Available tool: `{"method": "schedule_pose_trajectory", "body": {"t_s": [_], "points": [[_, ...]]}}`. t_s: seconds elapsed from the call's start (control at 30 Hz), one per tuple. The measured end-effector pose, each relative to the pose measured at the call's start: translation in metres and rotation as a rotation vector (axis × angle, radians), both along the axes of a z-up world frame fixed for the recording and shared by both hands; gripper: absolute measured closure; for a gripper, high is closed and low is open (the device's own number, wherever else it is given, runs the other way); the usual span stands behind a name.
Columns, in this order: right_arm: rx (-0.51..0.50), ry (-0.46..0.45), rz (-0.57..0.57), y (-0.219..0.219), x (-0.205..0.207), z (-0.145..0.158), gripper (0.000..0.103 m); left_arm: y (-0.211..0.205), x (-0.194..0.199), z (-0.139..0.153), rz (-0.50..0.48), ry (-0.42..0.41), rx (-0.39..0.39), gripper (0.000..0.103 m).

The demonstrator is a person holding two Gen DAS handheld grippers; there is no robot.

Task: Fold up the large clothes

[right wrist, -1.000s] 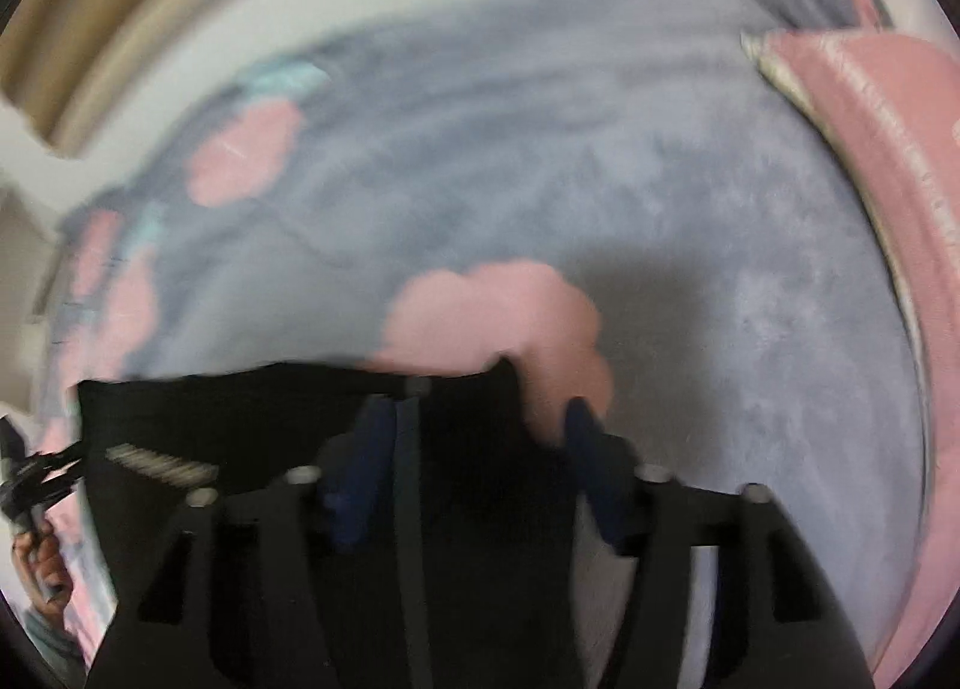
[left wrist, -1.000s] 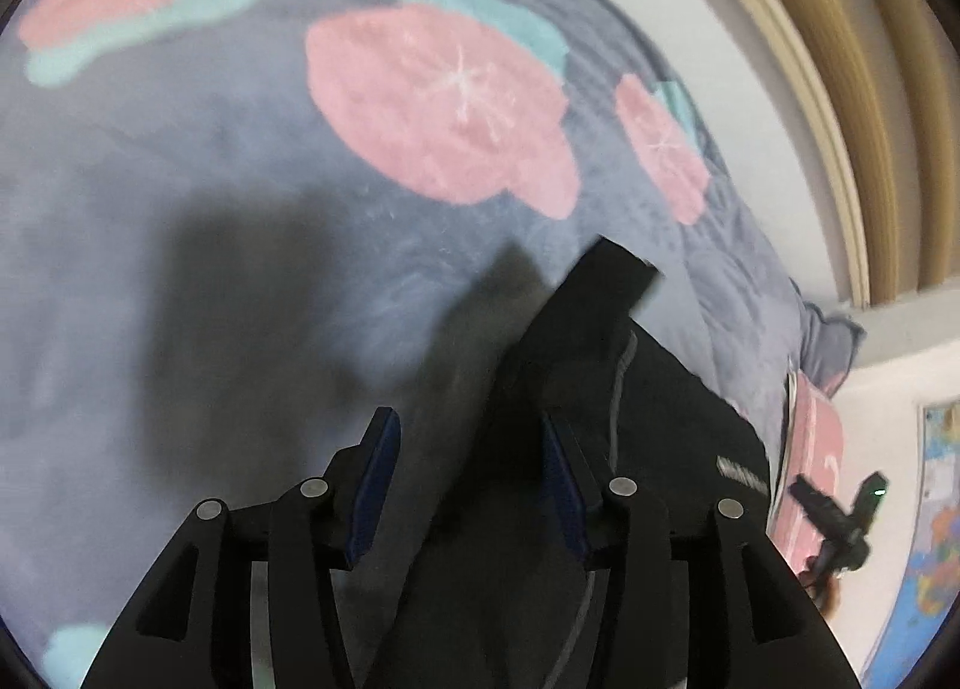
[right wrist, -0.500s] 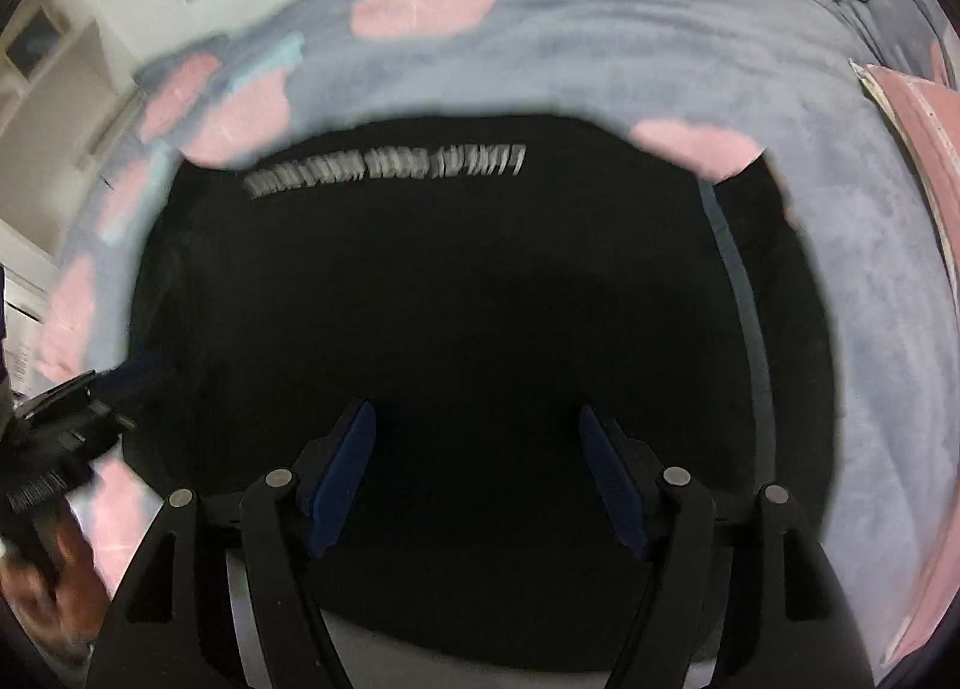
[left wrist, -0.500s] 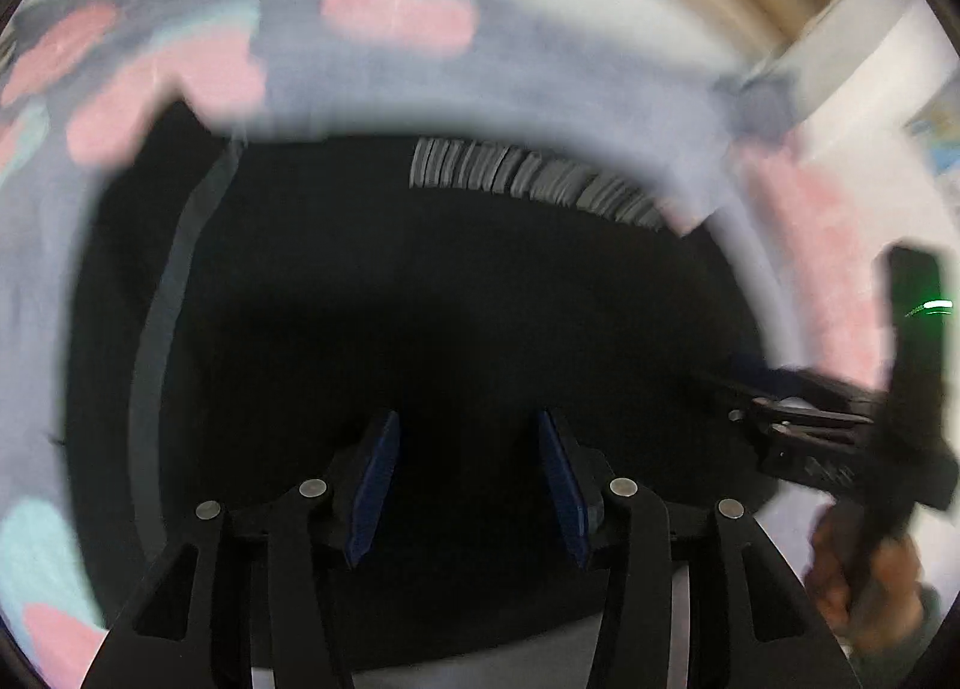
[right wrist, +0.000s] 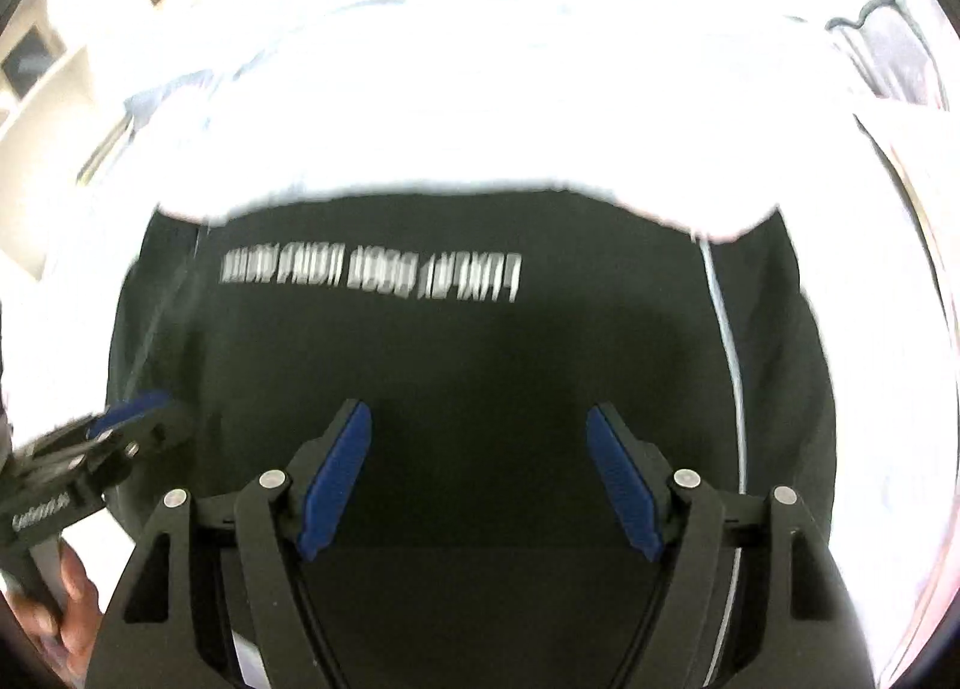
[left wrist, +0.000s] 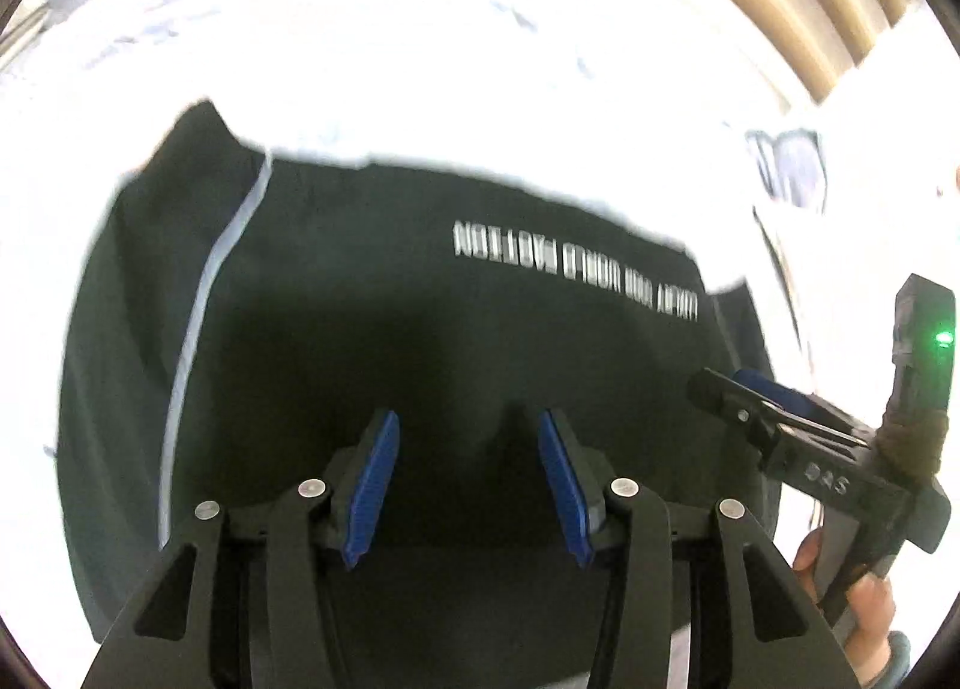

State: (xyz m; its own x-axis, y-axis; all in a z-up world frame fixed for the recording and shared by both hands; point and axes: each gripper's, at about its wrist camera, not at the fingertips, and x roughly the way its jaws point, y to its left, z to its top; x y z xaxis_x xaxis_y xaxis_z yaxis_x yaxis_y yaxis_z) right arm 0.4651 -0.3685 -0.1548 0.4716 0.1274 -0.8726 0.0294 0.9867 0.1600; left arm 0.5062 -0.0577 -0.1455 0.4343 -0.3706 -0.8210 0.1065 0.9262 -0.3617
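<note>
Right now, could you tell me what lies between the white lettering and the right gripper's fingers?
Only plain black garment: in the right wrist view, the cloth between the lettering and the right gripper is bare, and nothing sits between its open fingers.

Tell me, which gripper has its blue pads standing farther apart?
The right gripper: in its own view the pads stand clearly wider apart than the left gripper's. Both hover open over the black garment, gripping nothing.
</note>
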Motion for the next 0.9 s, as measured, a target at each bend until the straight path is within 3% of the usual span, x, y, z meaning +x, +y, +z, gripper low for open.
{"method": "schedule_pose_trajectory", "body": {"t_s": [0.07, 0.13, 0.2, 0.37, 0.43, 0.57, 0.67, 0.77, 0.83, 0.9], "points": [[-0.016, 0.043, -0.015, 0.001, 0.022, -0.016, 0.027, 0.006, 0.018, -0.005, 0.039, 0.013, 0.018, 0.053], [0.019, 0.12, -0.025, -0.008, 0.043, -0.049, 0.028, 0.013, 0.042, -0.03, 0.093, 0.094, 0.101, 0.052], [0.037, 0.136, -0.036, -0.011, 0.049, -0.069, 0.024, 0.024, 0.06, -0.062, 0.112, 0.174, 0.04, 0.052], [0.023, 0.14, -0.033, -0.015, 0.044, -0.065, 0.021, 0.031, 0.07, -0.066, 0.115, 0.18, 0.002, 0.052], [0.057, 0.131, -0.033, -0.024, 0.039, -0.054, 0.021, 0.023, 0.056, -0.052, 0.094, 0.151, -0.014, 0.052], [0.085, 0.08, 0.008, -0.028, -0.014, -0.015, 0.021, 0.037, 0.009, -0.023, 0.057, 0.098, -0.042, 0.052], [0.073, 0.092, 0.001, -0.021, -0.054, -0.016, 0.021, 0.045, -0.031, -0.016, 0.055, 0.063, -0.048, 0.052], [0.004, 0.175, 0.001, -0.009, -0.077, -0.05, 0.021, 0.047, -0.054, -0.041, 0.106, 0.116, -0.023, 0.052], [-0.046, 0.186, 0.012, 0.0, -0.079, -0.067, 0.021, 0.045, -0.047, -0.067, 0.138, 0.176, -0.016, 0.052], [-0.095, 0.184, 0.013, 0.008, -0.072, -0.072, 0.019, 0.04, -0.04, -0.082, 0.142, 0.179, 0.013, 0.051]]}}
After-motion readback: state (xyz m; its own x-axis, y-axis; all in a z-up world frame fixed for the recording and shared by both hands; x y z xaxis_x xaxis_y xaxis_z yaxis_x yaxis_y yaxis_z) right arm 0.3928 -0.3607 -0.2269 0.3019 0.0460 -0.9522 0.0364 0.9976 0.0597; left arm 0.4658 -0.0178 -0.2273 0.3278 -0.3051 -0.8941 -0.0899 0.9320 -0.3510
